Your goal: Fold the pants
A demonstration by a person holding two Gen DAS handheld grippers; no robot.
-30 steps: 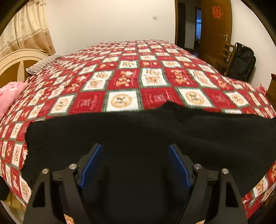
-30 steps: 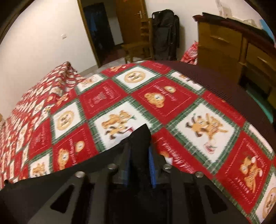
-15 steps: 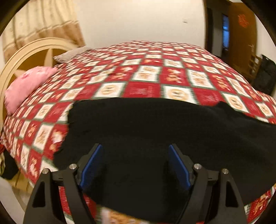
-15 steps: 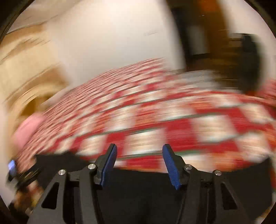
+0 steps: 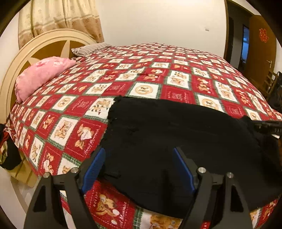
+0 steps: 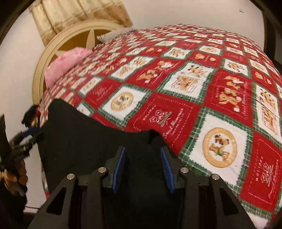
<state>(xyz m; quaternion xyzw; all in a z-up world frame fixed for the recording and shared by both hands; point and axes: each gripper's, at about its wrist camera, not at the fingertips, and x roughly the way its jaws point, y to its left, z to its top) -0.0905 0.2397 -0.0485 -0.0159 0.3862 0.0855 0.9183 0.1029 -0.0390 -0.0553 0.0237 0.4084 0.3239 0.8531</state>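
Bed (image 5: 158, 74): wide mattress under a plush quilted cover of red and white squares, green-edged, printed with teddy bears; it fills both views.
Headboard (image 5: 40, 45): cream, rounded arch with brown panels and a star-shaped brace, at the far left.
Pants (image 5: 176, 133): black, matte, soft knit-looking cloth lying flat on the near edge of the bed, a frayed, ragged edge on the left; a raised peak of cloth shows in the right wrist view (image 6: 151, 135).
Curtain (image 5: 58, 15): beige, pleated, patterned, behind the headboard.
Pink pillow (image 5: 40, 74): puffy, soft, on the far left of the bed beside the headboard.
Striped pillow (image 5: 88, 49): grey, flat, farther back.
Left gripper (image 5: 139, 169): black frame, blue ribbed pads; fingers spread wide over the pants, nothing clamped.
Right gripper (image 6: 145, 167): same build; fingers closing in, black cloth lying between them, pads not pressing it.
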